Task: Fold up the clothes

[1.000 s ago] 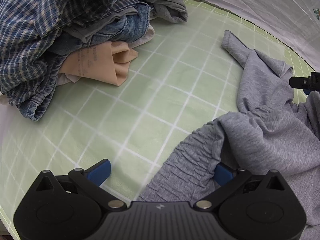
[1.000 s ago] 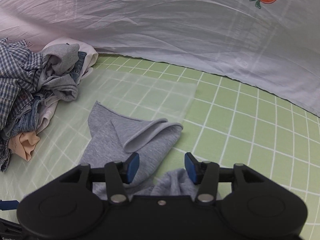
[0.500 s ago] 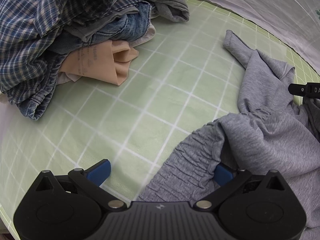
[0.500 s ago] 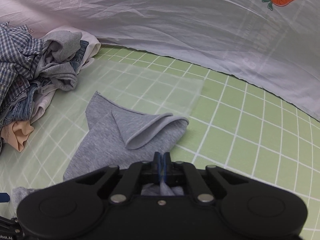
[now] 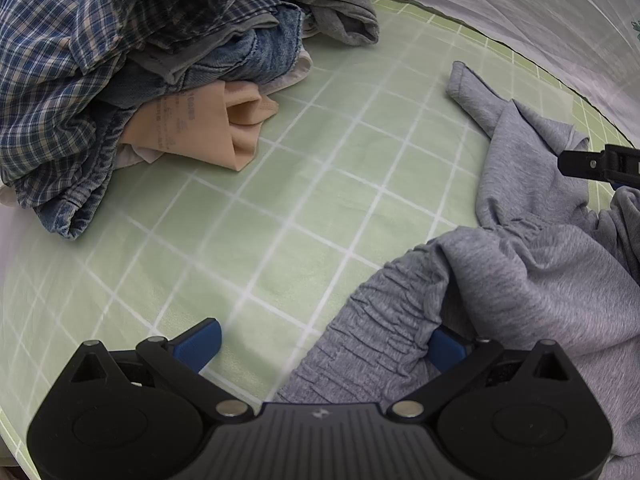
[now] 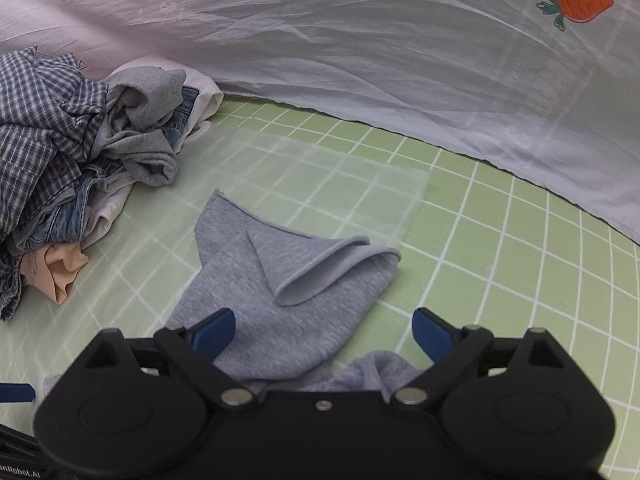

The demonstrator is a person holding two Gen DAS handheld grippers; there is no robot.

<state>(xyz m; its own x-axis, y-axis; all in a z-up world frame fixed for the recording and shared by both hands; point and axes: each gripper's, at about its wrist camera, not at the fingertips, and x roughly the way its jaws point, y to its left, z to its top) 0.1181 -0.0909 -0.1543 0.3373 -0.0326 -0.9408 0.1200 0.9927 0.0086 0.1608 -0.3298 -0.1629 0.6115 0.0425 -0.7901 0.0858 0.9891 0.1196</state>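
Garment lies right of clothes pile.

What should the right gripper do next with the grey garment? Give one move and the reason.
Probably close the right gripper on the grey garment again. Its jaws have just opened and stand wide, the cloth below and between them unpinched. The folded-over leg end lies crumpled on the green grid mat, not yet flat.

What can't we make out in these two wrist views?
- Grey knit garment: left wrist view, cut off at right edge; right wrist view, near part hidden behind the open right gripper.
- Peach cloth's print: too small.
- Clothes pile: lower layers buried under the plaid shirt.
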